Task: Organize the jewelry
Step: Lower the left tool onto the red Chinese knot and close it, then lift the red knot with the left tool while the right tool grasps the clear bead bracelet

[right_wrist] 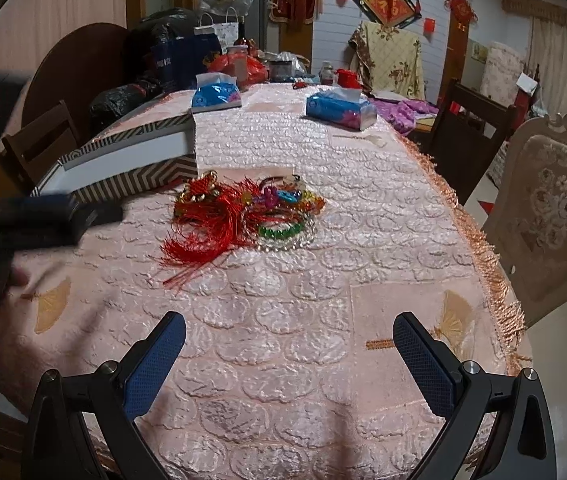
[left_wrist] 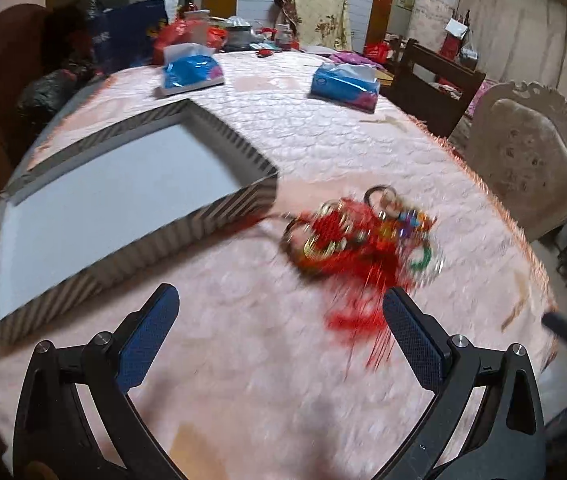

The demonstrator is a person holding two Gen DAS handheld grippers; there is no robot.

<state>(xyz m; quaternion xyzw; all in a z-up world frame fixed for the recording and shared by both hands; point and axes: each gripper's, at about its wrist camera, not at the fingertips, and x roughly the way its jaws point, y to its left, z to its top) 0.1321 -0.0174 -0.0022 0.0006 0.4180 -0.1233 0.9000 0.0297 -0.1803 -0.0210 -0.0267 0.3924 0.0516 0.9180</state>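
— So, where do we find the jewelry?

— We see the jewelry pile lying in a heap on the pink tablecloth, near the middle of the table. We make out a red tasselled knot ornament on its left side, a green bead bracelet and a clear bead bracelet on the right, with small coloured charms behind them. In the left wrist view the same pile is blurred, so we cannot sort out its pieces there.

— And the box?

— We see the striped box, shallow and open-topped with a plain white floor, just left of the pile; whether the two touch we cannot tell.

— What about our tools?

— Our left gripper hangs above the cloth with its blue-padded jaws spread wide and nothing between them, the red tassels just ahead of its right finger. Our right gripper is likewise spread wide and holds nothing, well short of the pile.

— Anything further out?

— We see two blue tissue packs toward the far end, a dark wooden chair and a pale upholstered chair along the right.
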